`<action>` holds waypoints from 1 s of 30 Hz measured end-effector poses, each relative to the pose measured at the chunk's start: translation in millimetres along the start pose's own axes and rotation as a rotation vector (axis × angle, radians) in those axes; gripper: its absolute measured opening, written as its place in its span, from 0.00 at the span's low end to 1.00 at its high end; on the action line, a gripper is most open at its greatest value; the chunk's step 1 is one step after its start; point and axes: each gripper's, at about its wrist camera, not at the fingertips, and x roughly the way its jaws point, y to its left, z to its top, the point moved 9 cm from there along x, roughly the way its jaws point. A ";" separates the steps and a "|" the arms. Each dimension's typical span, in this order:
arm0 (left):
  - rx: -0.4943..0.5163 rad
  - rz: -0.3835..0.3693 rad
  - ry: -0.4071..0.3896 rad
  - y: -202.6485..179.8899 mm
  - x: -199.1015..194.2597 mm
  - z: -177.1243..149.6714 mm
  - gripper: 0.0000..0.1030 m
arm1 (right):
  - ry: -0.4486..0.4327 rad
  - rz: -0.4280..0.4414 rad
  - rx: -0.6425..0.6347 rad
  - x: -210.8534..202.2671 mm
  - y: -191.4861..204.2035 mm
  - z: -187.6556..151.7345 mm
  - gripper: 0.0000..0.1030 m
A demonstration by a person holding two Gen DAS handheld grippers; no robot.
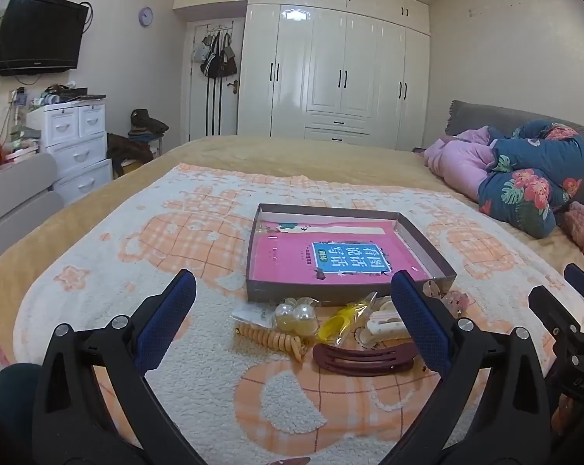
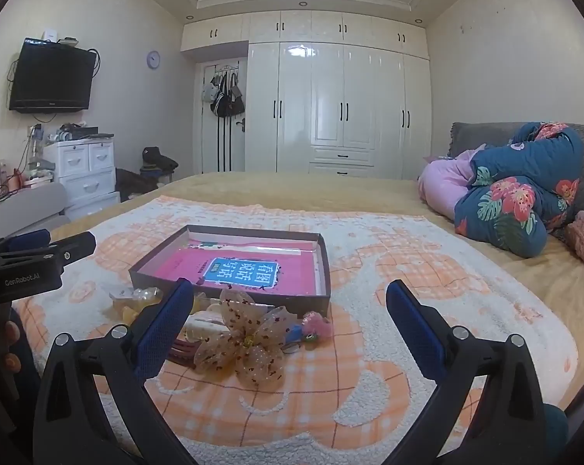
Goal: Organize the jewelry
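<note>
**Hovering over the pile, nothing picked yet**

Lying in a loose heap on the blanket (image 1: 199, 395), just in front of the shallow box (image 1: 427, 250), are the hair and jewelry pieces the task concerns. From the left wrist view the heap reads from left to right: a coiled orange hair tie (image 1: 278, 339), a pair of pearl bobbles (image 1: 296, 316) behind it, a yellow clip in a clear sleeve (image 1: 340, 323), a cream claw clip (image 1: 383, 325), and a dark red barrette (image 1: 363, 356) nearest the camera. The right wrist view adds a sheer spotted bow (image 2: 245, 339) on top of the near side and a small pink fuzzy piece (image 2: 317, 323) beside it.

The box sits open, top up, with only a pink book (image 1: 319, 257) flat on its floor; it seems set there as the destination, close enough that each piece needs only a short carry over the near wall.

Both tools are poised rather than working. The left gripper (image 1: 292, 323) has its fingers spread wide, framing most of the heap and holding nothing. The right gripper (image 2: 290, 327) is likewise spread and empty, with the bow just inside its left finger. Neither touches any item, so sorting looks not yet begun.

The pieces overlap, so lifting one may drag a neighbour; the bow on top looks the easiest first pick.
</note>
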 end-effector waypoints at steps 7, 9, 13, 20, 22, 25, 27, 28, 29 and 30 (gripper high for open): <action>-0.006 -0.003 0.009 2.5 3.1 2.0 0.90 | 0.008 0.003 0.007 -0.6 -0.7 -0.5 0.94; -0.002 -0.001 -0.001 -1.7 -0.5 2.4 0.90 | 0.008 0.006 0.007 -0.6 -0.6 -0.3 0.94; 0.005 0.004 -0.008 -6.2 0.3 3.0 0.90 | 0.006 0.010 0.000 1.0 1.8 -1.0 0.94; 0.000 0.003 -0.014 -2.9 -3.7 4.3 0.90 | 0.000 0.009 0.007 -1.7 1.6 -0.2 0.94; -0.001 0.001 -0.015 -2.9 -4.0 4.8 0.90 | 0.002 0.009 0.012 -1.4 0.9 -0.8 0.94; -0.002 0.000 -0.015 -3.4 -3.8 5.1 0.90 | 0.001 0.006 0.016 -2.2 -0.1 -1.1 0.94; -0.001 0.001 -0.015 -3.8 -4.0 5.2 0.90 | -0.003 0.006 0.014 -3.7 0.6 -0.1 0.94; -0.001 0.000 -0.015 -3.8 -3.9 5.2 0.90 | -0.004 0.007 0.013 -4.3 0.6 0.1 0.94; -0.001 0.001 -0.015 -4.0 -4.0 5.3 0.90 | -0.007 0.007 0.012 -5.0 0.3 0.8 0.94; -0.002 0.003 -0.015 -4.4 -4.3 5.9 0.90 | -0.009 0.007 0.011 -5.6 0.3 1.1 0.94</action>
